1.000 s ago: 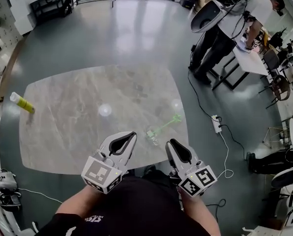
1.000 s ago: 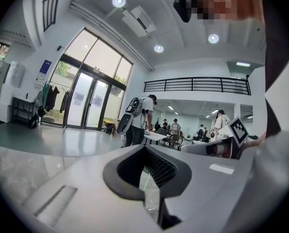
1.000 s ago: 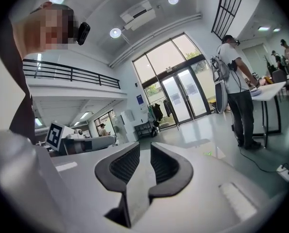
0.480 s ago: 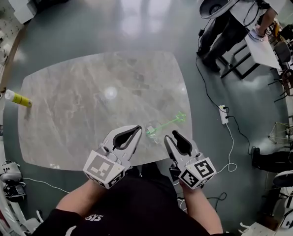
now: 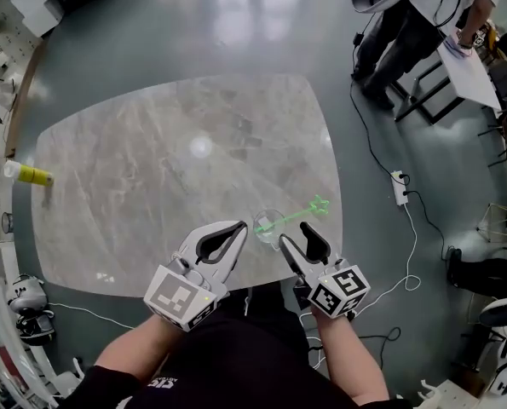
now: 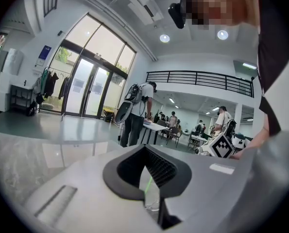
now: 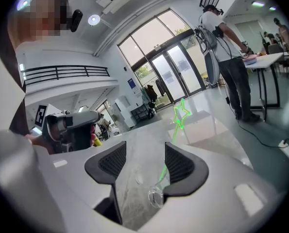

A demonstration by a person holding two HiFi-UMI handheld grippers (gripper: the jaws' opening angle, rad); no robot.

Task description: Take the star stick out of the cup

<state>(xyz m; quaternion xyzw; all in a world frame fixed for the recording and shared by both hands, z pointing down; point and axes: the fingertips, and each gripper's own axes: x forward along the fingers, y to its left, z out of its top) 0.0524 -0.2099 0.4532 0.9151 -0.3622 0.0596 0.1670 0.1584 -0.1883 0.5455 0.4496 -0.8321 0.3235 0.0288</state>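
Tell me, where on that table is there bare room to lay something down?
Nearly all of the table is bare: the whole middle and far side, from the bottle at the left edge across to the right edge. Only the near edge is crowded, around the cup and its stick.

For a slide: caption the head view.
Right gripper, jaws just opening and empty, and shut left gripper flank a clear cup holding a green star stick on the marble table.

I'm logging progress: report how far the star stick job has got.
Done: nothing; the green star-topped stick leans in the clear glass cup on the marbled table. In hand: the right gripper, its jaws just opened and empty, hovers by the cup. Remaining: grip the stick, lift it out.
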